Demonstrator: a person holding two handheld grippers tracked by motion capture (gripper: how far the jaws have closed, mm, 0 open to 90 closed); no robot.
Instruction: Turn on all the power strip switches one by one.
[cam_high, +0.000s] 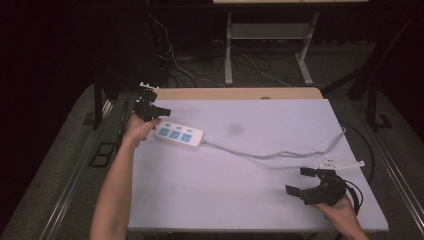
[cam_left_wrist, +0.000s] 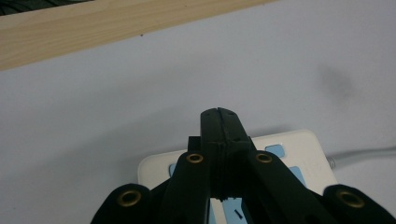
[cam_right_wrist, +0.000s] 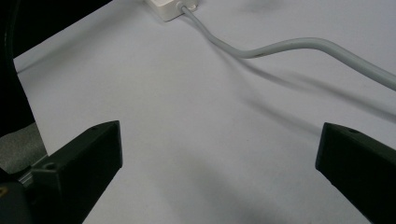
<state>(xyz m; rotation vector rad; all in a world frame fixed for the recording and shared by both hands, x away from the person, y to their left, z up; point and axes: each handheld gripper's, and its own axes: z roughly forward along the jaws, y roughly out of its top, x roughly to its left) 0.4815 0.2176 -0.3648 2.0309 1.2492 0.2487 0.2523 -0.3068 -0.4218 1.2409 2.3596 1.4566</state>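
A white power strip (cam_high: 178, 135) with blue sockets lies at the table's back left, and its grey cable (cam_high: 270, 155) snakes off to the right edge. My left gripper (cam_high: 162, 111) hovers just above the strip's left end, jaws pressed together with nothing between them. In the left gripper view the shut tips (cam_left_wrist: 219, 114) hang over the power strip (cam_left_wrist: 303, 144). My right gripper (cam_high: 298, 181) rests near the front right corner, jaws spread wide and empty. The right gripper view looks past its fingers (cam_right_wrist: 88, 154) toward the cable (cam_right_wrist: 289, 46) and the strip's end (cam_right_wrist: 170, 8).
The white table top (cam_high: 240, 195) has a wooden strip (cam_high: 240, 93) along its far edge and a faint dark smudge (cam_high: 234, 129) near the middle back. Beyond the table are desk legs (cam_high: 228, 45) and loose cables on a dark floor.
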